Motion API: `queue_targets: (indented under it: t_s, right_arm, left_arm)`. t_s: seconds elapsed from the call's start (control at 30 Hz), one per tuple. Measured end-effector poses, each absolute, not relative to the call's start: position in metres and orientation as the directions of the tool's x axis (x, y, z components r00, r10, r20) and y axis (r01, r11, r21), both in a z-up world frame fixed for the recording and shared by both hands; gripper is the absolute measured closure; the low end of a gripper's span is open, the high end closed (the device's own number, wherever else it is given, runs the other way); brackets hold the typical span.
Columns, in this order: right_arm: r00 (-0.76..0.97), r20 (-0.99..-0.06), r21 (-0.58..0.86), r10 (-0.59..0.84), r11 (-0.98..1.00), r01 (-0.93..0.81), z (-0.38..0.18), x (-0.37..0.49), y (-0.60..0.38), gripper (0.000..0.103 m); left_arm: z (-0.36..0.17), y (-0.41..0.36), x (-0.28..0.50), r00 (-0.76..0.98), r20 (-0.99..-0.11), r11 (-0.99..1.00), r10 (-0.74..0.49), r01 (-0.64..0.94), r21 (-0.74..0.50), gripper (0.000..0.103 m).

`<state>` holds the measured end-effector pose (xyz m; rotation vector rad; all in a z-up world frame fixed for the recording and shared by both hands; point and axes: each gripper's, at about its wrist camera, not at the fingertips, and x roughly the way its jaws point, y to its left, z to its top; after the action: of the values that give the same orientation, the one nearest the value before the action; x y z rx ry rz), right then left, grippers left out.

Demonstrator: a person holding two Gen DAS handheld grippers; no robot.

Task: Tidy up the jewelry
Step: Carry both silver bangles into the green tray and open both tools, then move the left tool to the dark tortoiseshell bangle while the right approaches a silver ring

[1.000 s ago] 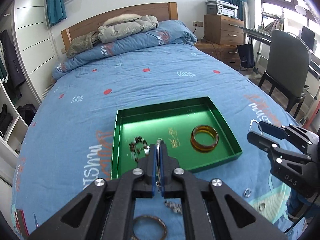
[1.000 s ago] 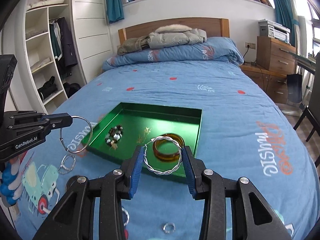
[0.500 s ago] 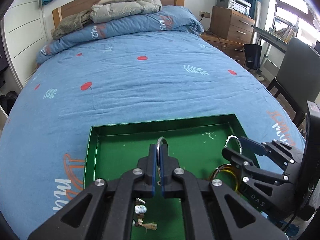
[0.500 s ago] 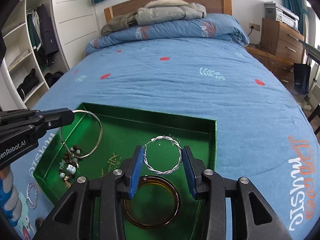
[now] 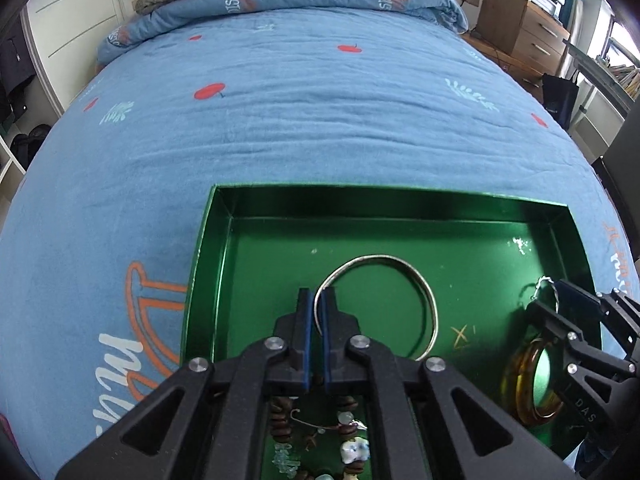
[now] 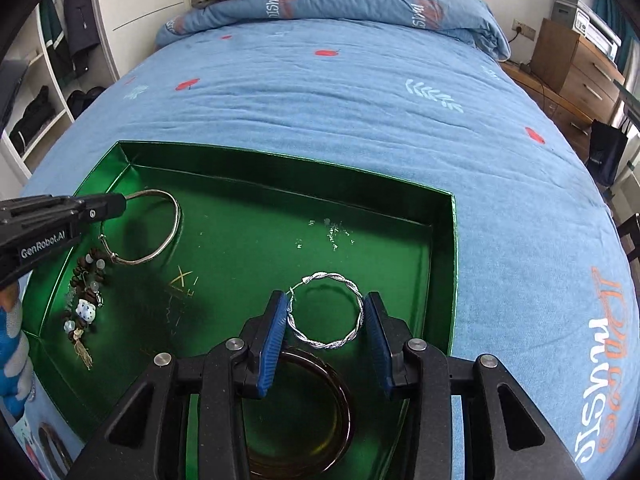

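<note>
Right wrist view: the twisted silver wire bangle [image 6: 325, 312] sits between my right gripper [image 6: 325, 334] pads, the jaws pinching it across its width, low over the shallow green metal tray [image 6: 442, 264] and just above the amber glass bangle [image 6: 308, 412] lying there. My left gripper [image 5: 314, 336] has its jaws pressed together on the rim of the thin plain silver hoop bangle [image 5: 400, 300], which hangs over the tray floor beside the brown beaded bracelet [image 6: 86, 292]. To release well, I judge each piece should be lowered almost to the floor over a bare patch (not onto the amber one), then the jaws spread slowly. The tray rests on the blue bedspread [image 6: 360, 100].
</note>
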<state>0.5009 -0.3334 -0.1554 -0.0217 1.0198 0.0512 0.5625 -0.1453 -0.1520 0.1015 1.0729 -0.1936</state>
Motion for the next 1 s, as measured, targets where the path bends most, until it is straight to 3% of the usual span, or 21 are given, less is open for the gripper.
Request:
queue_targets:
  t_s: [0.23, 0.4, 0.67, 1.0]
  right_arm:
    - [0.533, -0.844, 0.066, 0.06, 0.998, -0.009, -0.146, 0.499, -0.344, 0.063]
    - [0.606, -0.79, 0.102, 0.093, 0.995, -0.019, -0.101, 0.469, -0.348, 0.061]
    - [0.711, -0.688, 0.14, 0.149, 0.988, -0.072, -0.02, 0.364, -0.348, 0.061]
    - [0.772, -0.621, 0.12, 0.136, 0.99, -0.078, 0.021, 0.212, -0.349, 0.065]
  left_arm:
    - [-0.14, -0.134, 0.563, 0.455, -0.878, 0.981, -0.148, 0.179, -0.072, 0.098]
    - [-0.089, -0.125, 0.532, 0.525, -0.835, 0.975, -0.165, 0.214, -0.058, 0.096]
    - [0.0, -0.077, 0.426, 0.644, -0.743, 0.97, -0.179, 0.241, -0.025, 0.096]
    - [0.038, 0.014, 0.29, 0.711, -0.697, 0.985, -0.088, 0.168, 0.048, 0.096]
